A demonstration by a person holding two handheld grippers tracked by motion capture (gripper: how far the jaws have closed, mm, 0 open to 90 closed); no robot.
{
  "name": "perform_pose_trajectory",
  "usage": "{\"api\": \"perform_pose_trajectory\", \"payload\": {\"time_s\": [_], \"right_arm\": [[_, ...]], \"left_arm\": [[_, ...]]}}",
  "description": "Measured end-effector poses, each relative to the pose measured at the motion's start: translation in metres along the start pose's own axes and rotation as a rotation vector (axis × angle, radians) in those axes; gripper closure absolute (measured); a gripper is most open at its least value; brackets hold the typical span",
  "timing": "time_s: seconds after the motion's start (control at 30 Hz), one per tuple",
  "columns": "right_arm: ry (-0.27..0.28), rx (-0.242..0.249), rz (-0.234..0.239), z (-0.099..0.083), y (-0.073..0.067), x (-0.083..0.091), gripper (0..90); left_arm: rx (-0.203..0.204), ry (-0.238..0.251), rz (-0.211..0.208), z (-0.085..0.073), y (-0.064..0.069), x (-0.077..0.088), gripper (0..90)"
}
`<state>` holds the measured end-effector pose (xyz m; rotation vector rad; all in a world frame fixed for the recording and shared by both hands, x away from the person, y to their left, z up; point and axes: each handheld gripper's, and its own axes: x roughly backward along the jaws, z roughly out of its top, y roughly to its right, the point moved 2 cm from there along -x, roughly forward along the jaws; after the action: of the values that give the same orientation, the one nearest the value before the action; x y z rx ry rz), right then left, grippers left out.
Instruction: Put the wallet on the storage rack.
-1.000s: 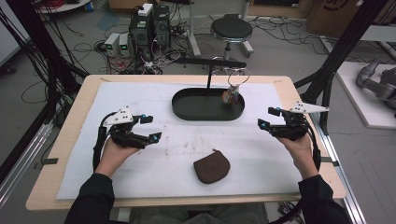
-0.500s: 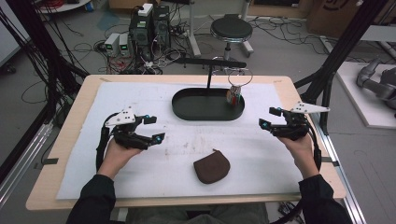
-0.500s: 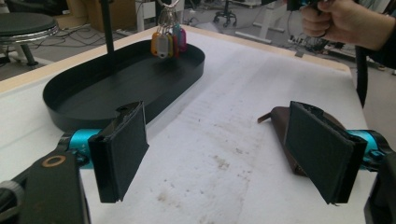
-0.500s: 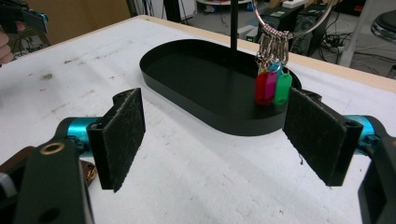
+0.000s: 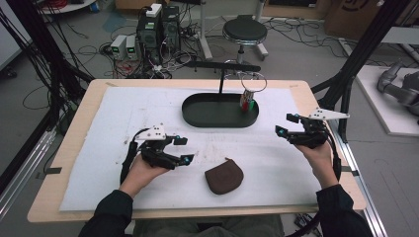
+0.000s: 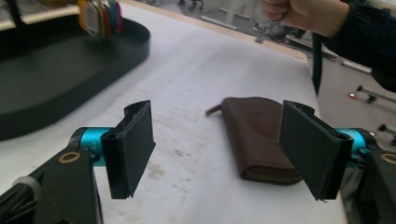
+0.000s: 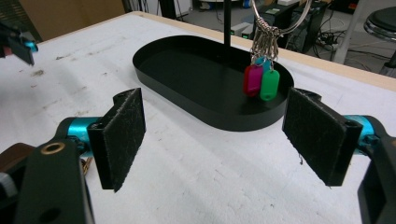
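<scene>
Lower centre, pouch: brown pouch (image 5: pixel 224 176) flat on mat
Your left gripper (image 5: pixel 181 150): jaws wide, just closing slightly, nothing between pads
Your right gripper (image 5: pixel 286 124): jaws wide, empty

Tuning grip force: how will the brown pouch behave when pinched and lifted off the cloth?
The brown pouch looks like soft leather lying flat, so it probably flexes and sags rather than staying stiff. It is thin and low, so likely light and unable to roll. The left gripper may need an edge pinch.
</scene>
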<state>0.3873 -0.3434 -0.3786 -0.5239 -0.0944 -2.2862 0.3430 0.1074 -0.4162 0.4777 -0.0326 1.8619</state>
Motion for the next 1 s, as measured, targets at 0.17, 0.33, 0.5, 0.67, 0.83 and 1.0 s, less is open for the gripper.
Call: {"api": "perform_pose_trajectory", "payload": {"time_s": [0.17,0.33,0.5,0.67,0.83,1.0], "right_arm": [[-0.002,-0.001,0.0,0.0,-0.001,-0.001,21.9],[-0.004,0.008,0.0,0.0,-0.001,-0.001,21.9],[-0.011,0.008,0.0,0.0,-0.002,-0.002,21.9],[-0.018,0.01,-0.002,-0.001,-0.002,-0.003,21.9],[-0.017,0.012,-0.002,0.0,-0.002,-0.003,21.9],[-0.014,0.009,-0.003,0.0,-0.002,-0.002,22.0]], "left_arm": [[0.036,-0.048,-0.028,-0.008,0.007,-0.014,33.1],[0.048,-0.093,-0.03,-0.013,0.013,-0.027,38.4],[0.066,-0.146,-0.029,-0.017,0.014,-0.036,44.7],[0.124,-0.212,-0.054,-0.021,0.017,-0.05,48.9],[0.197,-0.263,-0.084,-0.026,0.016,-0.061,50.0],[0.196,-0.267,-0.105,-0.026,0.017,-0.061,62.4]]}}
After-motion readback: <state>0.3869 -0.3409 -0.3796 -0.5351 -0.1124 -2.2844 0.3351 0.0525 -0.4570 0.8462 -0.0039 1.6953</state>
